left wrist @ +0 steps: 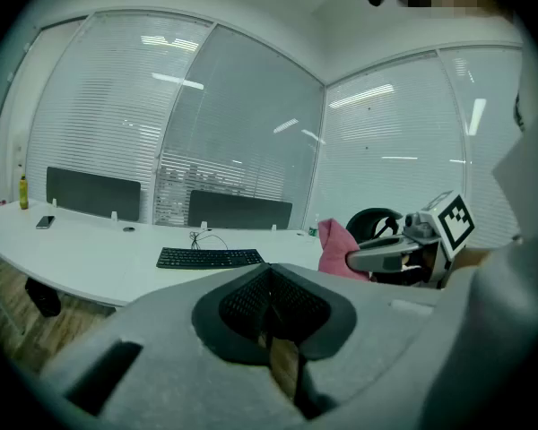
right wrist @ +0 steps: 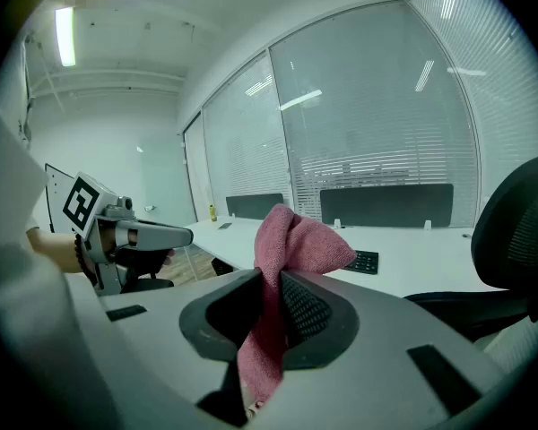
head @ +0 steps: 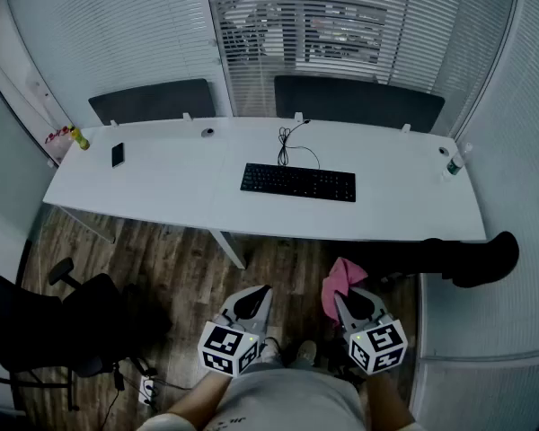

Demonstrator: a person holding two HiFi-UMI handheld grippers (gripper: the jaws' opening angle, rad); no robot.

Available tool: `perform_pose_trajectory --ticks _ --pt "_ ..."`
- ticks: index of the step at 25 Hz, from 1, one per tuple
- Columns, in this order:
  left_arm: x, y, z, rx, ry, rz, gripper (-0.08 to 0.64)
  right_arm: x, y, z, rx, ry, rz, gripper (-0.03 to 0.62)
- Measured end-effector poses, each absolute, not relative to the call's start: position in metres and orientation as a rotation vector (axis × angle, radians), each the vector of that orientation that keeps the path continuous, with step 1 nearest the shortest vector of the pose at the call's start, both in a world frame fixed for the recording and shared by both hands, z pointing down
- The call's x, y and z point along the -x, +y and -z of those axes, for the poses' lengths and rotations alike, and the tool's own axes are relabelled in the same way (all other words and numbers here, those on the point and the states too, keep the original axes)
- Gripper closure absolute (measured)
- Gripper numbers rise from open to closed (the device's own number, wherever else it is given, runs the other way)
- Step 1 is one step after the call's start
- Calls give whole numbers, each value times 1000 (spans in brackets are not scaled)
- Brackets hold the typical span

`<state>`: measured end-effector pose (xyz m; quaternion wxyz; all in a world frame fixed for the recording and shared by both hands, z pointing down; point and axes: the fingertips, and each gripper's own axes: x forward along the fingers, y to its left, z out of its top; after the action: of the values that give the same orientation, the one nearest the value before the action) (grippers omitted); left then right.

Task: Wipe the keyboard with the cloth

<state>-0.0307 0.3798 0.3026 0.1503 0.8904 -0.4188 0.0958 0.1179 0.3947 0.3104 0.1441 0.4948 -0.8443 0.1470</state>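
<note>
A black keyboard point(head: 298, 182) lies in the middle of the long white desk point(head: 162, 196), its cable curling toward the back edge. My right gripper point(head: 350, 305) is held low in front of the desk and is shut on a pink cloth point(head: 341, 279), which sticks up between the jaws point(right wrist: 291, 245). My left gripper point(head: 251, 302) hovers beside it, shut with nothing between its fingers. In the left gripper view the keyboard point(left wrist: 209, 257) lies ahead and the cloth point(left wrist: 336, 249) shows at the right.
A phone point(head: 118, 154) and a yellow bottle point(head: 78, 138) sit at the desk's left end, a bottle point(head: 455, 162) at its right end. Dark office chairs stand at the left point(head: 45, 321) and right point(head: 472, 257). Two dark screens point(head: 357, 101) line the back edge.
</note>
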Motion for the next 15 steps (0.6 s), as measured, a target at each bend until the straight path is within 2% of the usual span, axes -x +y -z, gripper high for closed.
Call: perform_pose_trajectory --ticks 15 --pt "46 376 -300 -2569 -1191 -249 549 -106 392 -313 -1445 -2446 -505 535"
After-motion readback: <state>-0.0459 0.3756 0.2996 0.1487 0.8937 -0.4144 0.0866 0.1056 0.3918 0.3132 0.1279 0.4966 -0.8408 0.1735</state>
